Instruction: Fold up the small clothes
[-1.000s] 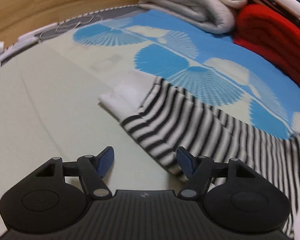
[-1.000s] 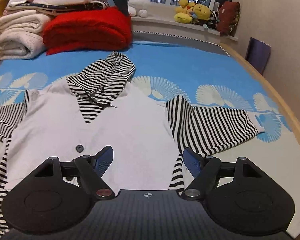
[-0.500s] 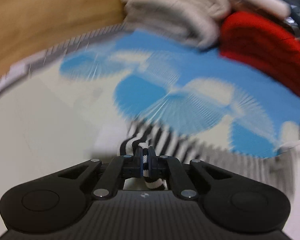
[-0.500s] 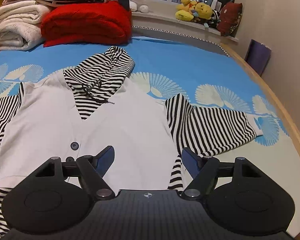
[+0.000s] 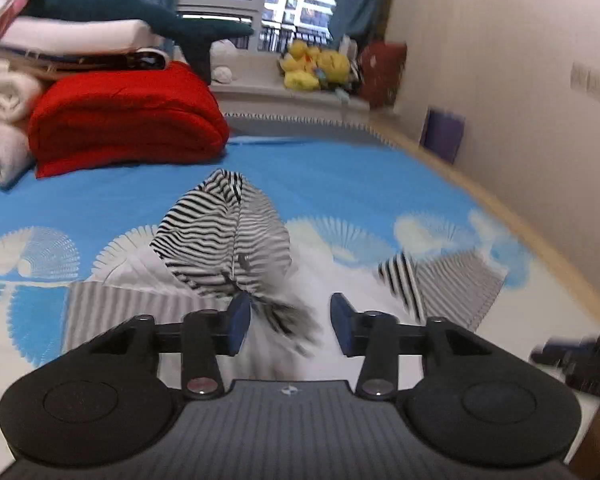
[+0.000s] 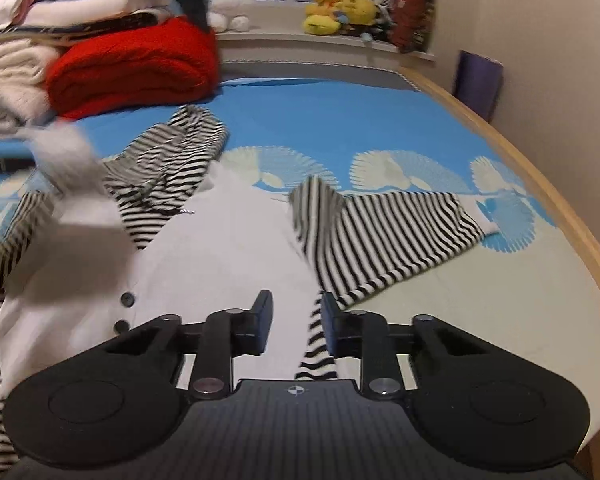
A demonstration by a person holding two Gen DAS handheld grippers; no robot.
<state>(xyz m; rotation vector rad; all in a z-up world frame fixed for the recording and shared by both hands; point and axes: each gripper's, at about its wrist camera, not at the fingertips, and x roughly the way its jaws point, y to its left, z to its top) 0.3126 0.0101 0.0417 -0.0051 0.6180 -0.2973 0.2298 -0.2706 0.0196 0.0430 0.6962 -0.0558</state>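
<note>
Bed (image 6: 340,112) with the blue fan-print sheet carries the small hooded top (image 6: 220,248), spread flat, hood at 12 o'clock, striped sleeve (image 6: 388,228) out toward 3 o'clock. Left claw (image 5: 286,324) stands open above the white front, gripping nothing. Right claw (image 6: 296,318) is partly open, its fingers either side of the striped side edge. Red blanket (image 6: 136,64) sits at 11 o'clock.

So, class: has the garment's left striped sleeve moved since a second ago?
Yes. The left striped sleeve is now swung up over the white garment body, toward the striped hood.
</note>
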